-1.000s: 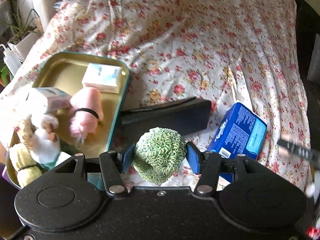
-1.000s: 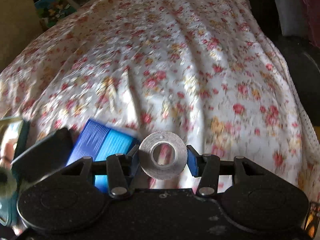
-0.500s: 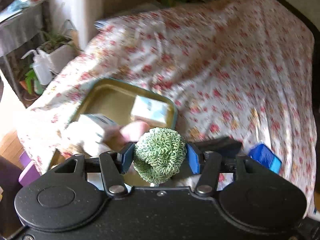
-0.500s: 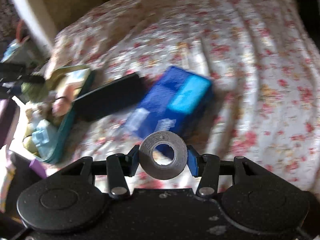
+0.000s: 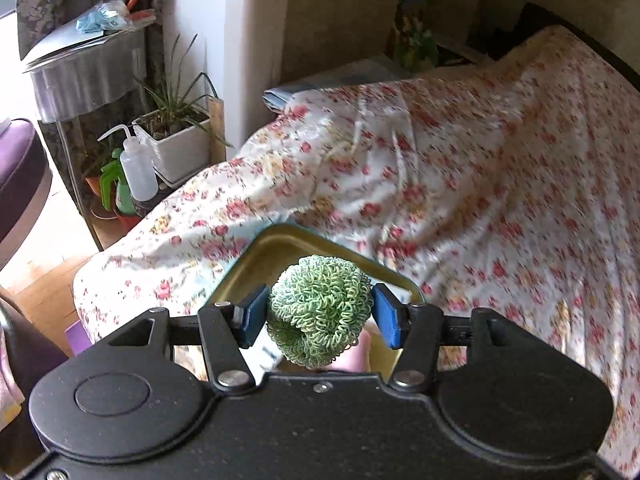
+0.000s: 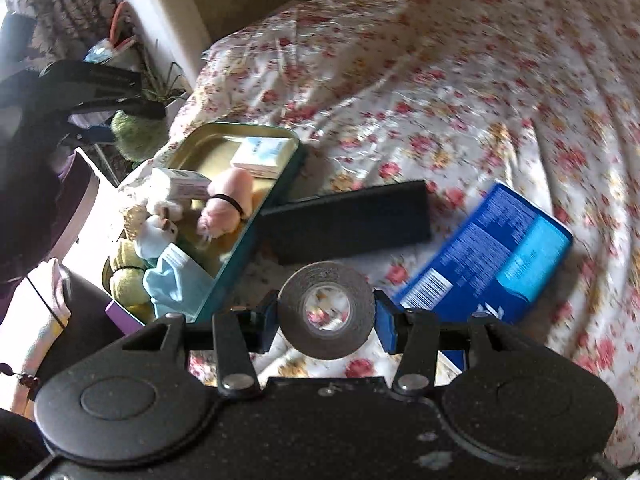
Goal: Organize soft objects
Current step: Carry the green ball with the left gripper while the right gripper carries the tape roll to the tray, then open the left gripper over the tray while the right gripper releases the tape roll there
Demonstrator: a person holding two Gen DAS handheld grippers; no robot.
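Left gripper (image 5: 318, 314) clamps a green curly scrubber ball (image 5: 318, 312) between its blue pads, tray (image 5: 280, 242) just ahead and below. Right gripper (image 6: 326, 316) clamps a grey tape roll (image 6: 326, 310); tray off to its left, blue pack (image 6: 492, 256) ahead-right, black case (image 6: 348, 220) straight ahead

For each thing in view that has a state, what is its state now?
Left gripper: shut on green scrubber.
Right gripper: shut on tape roll.
Tray: on the bed, partly filled.
Pink roll: lying in tray, banded.
Blue pack: flat on bedsheet.
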